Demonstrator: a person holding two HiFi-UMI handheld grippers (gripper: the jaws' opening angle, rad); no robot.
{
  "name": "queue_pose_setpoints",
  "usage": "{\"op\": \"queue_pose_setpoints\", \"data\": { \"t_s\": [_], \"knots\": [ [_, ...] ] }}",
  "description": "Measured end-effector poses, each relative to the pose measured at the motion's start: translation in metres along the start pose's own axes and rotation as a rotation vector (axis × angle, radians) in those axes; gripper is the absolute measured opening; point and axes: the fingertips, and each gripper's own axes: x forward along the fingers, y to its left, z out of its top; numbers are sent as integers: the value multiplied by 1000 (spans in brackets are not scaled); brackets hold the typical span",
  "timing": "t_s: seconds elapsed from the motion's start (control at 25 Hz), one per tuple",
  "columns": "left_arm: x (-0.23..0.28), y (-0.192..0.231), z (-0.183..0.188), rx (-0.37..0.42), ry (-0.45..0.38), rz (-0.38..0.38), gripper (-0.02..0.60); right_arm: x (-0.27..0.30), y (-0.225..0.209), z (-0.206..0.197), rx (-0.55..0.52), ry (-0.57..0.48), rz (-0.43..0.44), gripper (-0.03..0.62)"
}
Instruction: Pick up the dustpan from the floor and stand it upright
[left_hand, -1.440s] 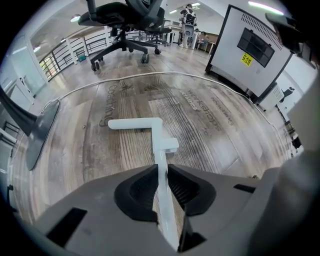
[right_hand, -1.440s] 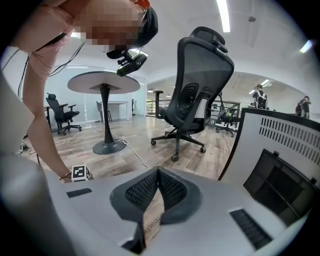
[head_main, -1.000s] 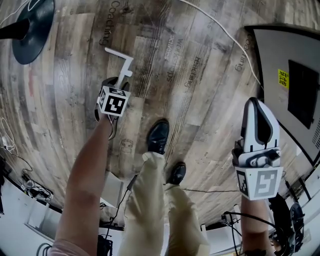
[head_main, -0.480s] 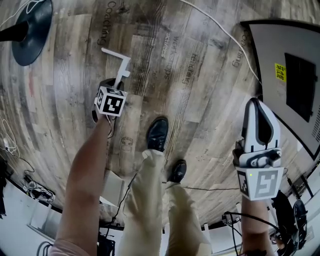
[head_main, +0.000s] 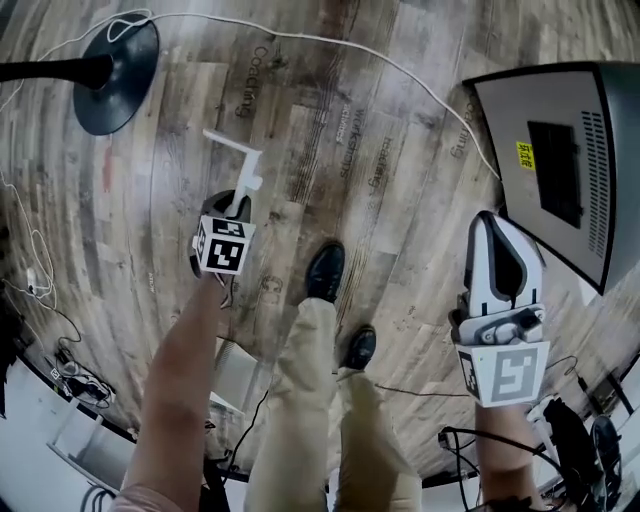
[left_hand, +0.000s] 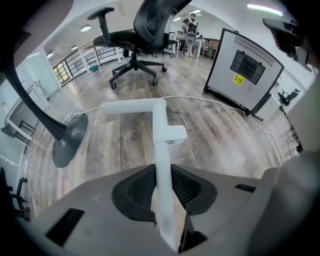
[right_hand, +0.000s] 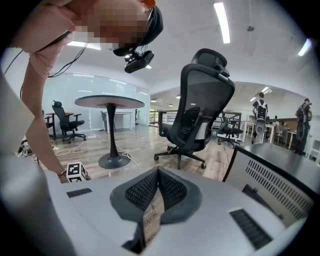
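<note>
The left gripper (left_hand: 162, 176) is pinching the dustpan (left_hand: 161, 135). Its 2 jaws have just been closing, and their ribbed pads now press on either side of a white bar. The bar runs out from them, past 1 short stub, to a cross-piece at the far end. No pan blade shows in any view. The right gripper (right_hand: 158, 176) is pressed together at its tips with nothing in it. It is held off to the person's right, well apart from the dustpan.

Below, the person's 2 shoes (head_main: 325, 272) stand on the plank floor (head_main: 380, 120) between the grippers. The bar points steeply down and away from the person, and its far end looks clear of the floor. I judge the pickup done and the lift under way. The next move calls for swinging the bar to vertical and lowering it until its bottom end bears on the floor. The pinch should ease only once the dustpan balances, and the idle right gripper could steady it. A thin bar in a narrow pinch could pivot as it turns.

Farther off lie a black stand base (head_main: 118, 75), a white cable (head_main: 400, 65) and a grey cabinet (head_main: 560, 150).

Against the frame 1 second back, the floor sits farther below both grippers. More of the base and cabinet is in view, and the dustpan has come up with the left gripper.
</note>
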Motion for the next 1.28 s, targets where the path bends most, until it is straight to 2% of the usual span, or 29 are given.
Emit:
{"op": "queue_pose_setpoints", "data": {
  "t_s": [0.24, 0.4, 0.72, 0.84, 1.0, 1.28],
  "knots": [
    [-91, -7, 8, 4, -129, 51, 86, -47, 11, 53, -29, -70, 17, 2],
    [-152, -23, -8, -14, -131, 72, 86, -88, 18, 83, -51, -109, 27, 2],
    [-265, -54, -15, 35, -240, 140, 86, -172, 27, 121, -59, -189, 17, 2],
    [-306, -73, -28, 57, -276, 143, 86, -210, 33, 128, -50, -210, 17, 1],
    [-358, -92, -53, 51, -300, 159, 86, -257, 49, 144, -58, -239, 33, 1],
    [-427, -110, -93, 45, -339, 188, 84, -310, 88, 169, -74, -234, 79, 2]
  ]
}}
